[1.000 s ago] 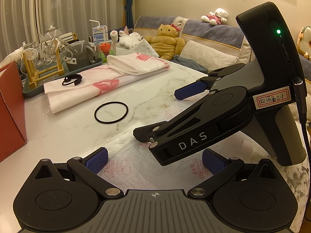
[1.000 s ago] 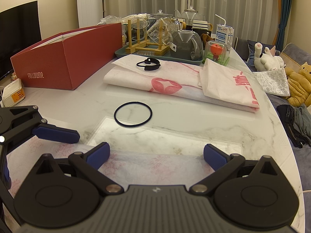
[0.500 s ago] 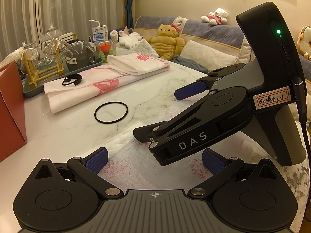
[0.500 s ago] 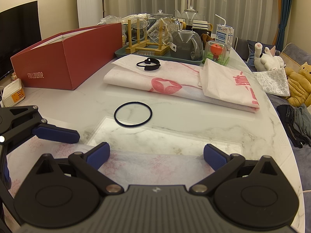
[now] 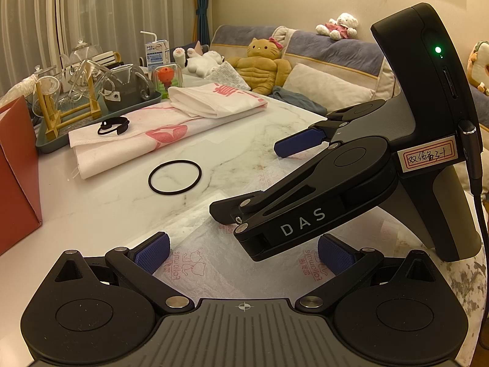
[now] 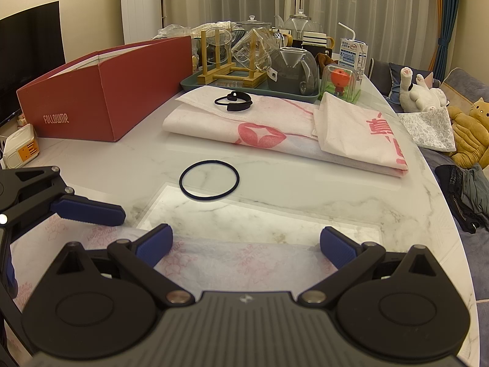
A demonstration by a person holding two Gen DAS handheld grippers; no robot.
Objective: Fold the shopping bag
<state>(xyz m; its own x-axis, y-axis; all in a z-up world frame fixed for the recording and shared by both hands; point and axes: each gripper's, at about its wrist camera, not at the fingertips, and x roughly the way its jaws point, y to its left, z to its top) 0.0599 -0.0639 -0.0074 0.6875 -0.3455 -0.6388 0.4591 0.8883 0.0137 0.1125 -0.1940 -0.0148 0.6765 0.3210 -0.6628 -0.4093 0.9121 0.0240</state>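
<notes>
The shopping bag (image 5: 134,140) (image 6: 259,134) is white fabric with pink print, lying flat across the far side of the marble table (image 6: 305,189). A smaller folded white piece (image 5: 214,101) (image 6: 360,134) rests on its right end. My left gripper (image 5: 244,253) (image 6: 45,241) and right gripper (image 6: 244,244) (image 5: 269,177) rest near the front edge, both open and holding nothing. They sit side by side on a thin printed tissue sheet (image 5: 198,266) (image 6: 232,263), well short of the bag.
A black ring (image 5: 174,177) (image 6: 209,182) lies between the grippers and the bag. A black band (image 6: 233,101) sits on the bag. A red box (image 6: 107,91) stands left; a tray of glassware (image 6: 253,85), a milk carton (image 6: 353,55) and a toy (image 6: 339,82) behind. Sofa with plush toys (image 5: 262,70) at right.
</notes>
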